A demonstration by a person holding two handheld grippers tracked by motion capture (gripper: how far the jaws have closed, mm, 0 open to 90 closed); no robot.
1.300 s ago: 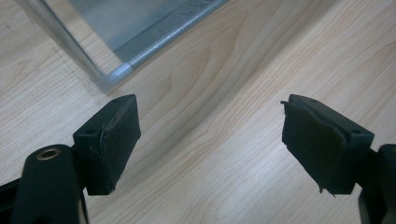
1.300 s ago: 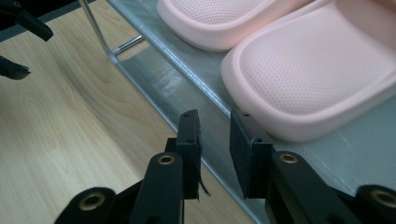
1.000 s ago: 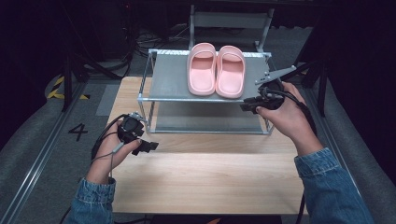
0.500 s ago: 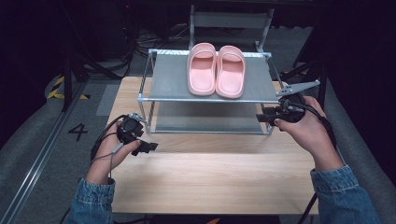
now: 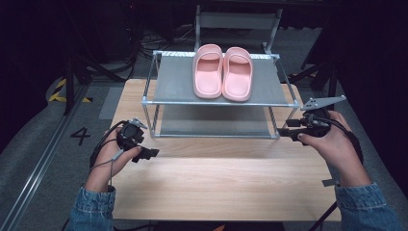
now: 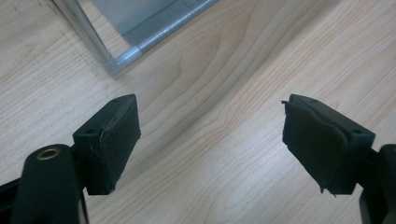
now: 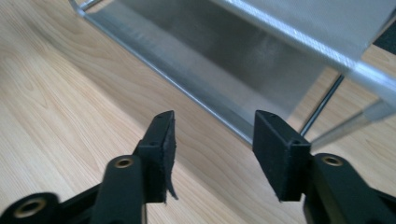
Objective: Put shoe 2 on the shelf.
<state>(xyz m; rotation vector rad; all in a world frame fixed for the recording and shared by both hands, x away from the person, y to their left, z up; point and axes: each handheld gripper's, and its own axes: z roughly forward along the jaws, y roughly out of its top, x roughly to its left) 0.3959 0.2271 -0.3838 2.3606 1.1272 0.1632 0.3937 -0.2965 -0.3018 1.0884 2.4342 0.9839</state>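
Two empty tools, left (image 5: 150, 153) and right (image 5: 285, 131), gape wide over the pale wooden table (image 5: 231, 187) in a dark room.

A pair of pink slippers (image 5: 223, 72) sits on the top shelf of the metal rack (image 5: 168, 82) at twelve o'clock on the wooden table (image 5: 216, 187). The left gripper (image 5: 144, 153) hovers at eight o'clock, the right gripper (image 5: 287, 133) at four, its jaws just opening with nothing between them.

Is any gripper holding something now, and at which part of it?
Nothing is held. The left gripper and the right gripper both stand open over bare wood; the pink slippers lie untouched on the rack.
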